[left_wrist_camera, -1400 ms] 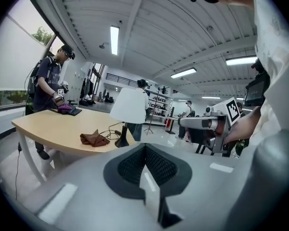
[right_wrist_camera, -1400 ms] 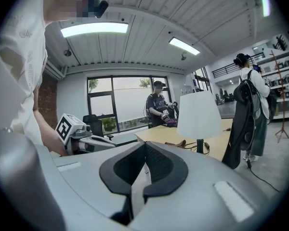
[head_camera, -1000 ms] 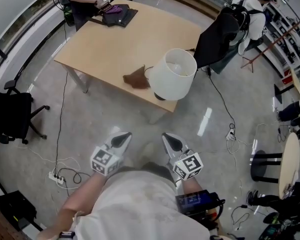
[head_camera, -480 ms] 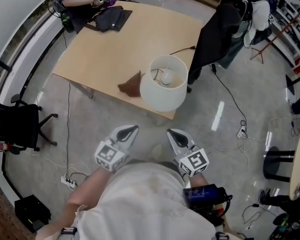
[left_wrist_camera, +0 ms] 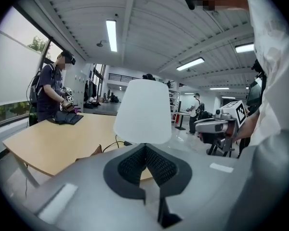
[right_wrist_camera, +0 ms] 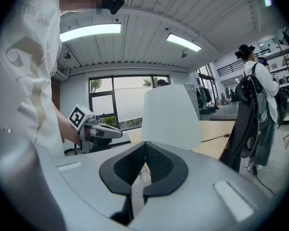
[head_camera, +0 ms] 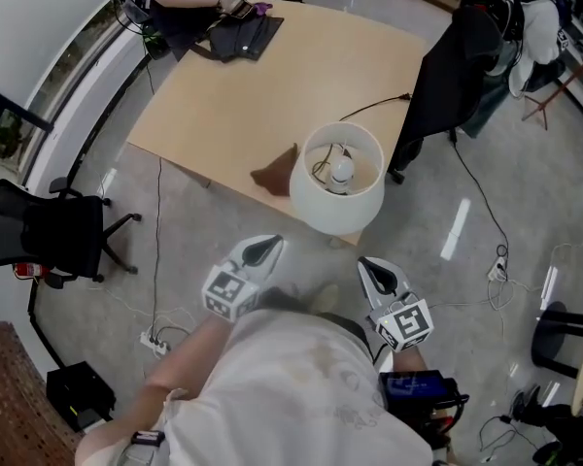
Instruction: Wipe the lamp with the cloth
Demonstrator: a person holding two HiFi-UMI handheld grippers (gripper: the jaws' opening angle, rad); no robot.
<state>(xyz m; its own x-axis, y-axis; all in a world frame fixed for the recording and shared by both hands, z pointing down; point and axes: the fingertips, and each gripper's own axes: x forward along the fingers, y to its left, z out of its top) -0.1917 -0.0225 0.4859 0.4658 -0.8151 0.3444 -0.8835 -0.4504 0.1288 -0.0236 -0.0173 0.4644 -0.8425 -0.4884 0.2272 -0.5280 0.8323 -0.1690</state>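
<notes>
We're holding both sets of jaws pressed together with nothing in them. The left gripper and right gripper are hanging side by side on the near side of the worktop, well apart from everything on it. The lamp is standing upright at the near right edge. The brown cloth is lying just left of it. We're reading this as the pre-grasp step: cloth not yet picked up, no wiping done. For the next move we're looking at spreading one set of jaws, reaching over the near edge and pinching the cloth, then going to the shade.
</notes>
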